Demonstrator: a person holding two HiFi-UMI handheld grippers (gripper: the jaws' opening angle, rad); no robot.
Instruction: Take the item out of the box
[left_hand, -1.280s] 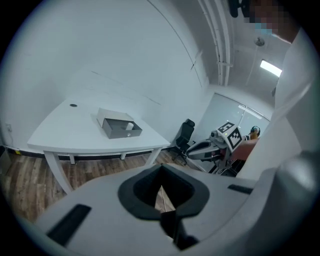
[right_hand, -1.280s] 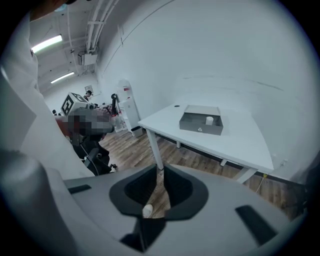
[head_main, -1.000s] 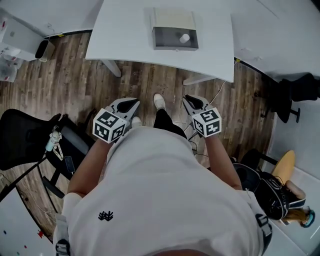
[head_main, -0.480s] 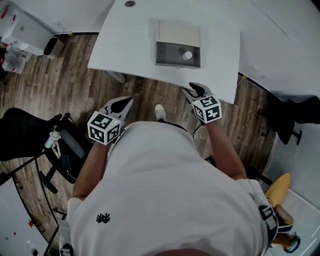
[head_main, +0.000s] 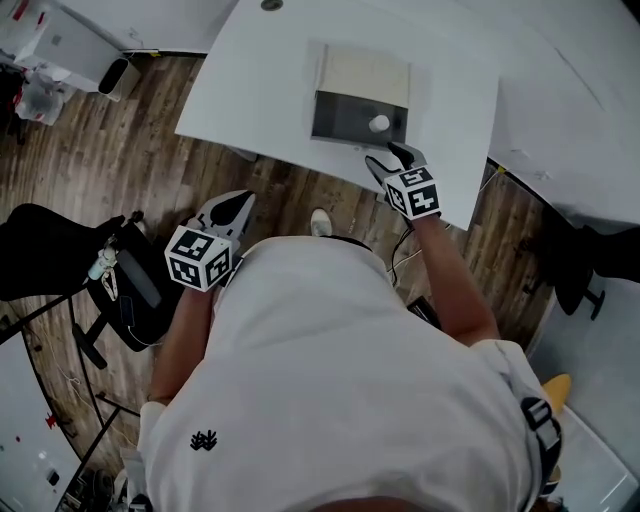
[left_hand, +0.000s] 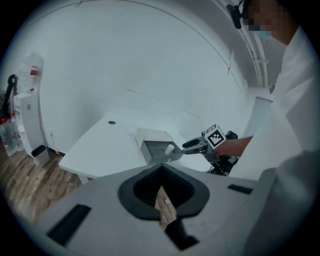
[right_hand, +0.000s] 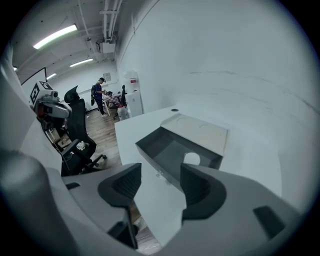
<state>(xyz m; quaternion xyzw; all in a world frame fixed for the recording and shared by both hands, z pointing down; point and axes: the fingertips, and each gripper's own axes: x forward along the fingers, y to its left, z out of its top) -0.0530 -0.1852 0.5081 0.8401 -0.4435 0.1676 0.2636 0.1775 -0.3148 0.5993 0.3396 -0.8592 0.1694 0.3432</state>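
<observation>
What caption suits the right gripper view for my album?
Right tool, jaws just opened with nothing between them, hovers before the open grey box holding a small white item.

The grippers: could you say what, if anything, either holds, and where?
Nothing is held: the right gripper has just been opening its jaws, nothing between them; the left gripper is shut, empty.

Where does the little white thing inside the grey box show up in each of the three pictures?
Head view: the white item is near the top, right of centre, toward the box's right side.
Left gripper view: mid-picture, at the box's right end.
Right gripper view: just right of centre, below the lid's edge.
Shared landmark: the grey box with its pale lid folded back, on the white table.
</observation>
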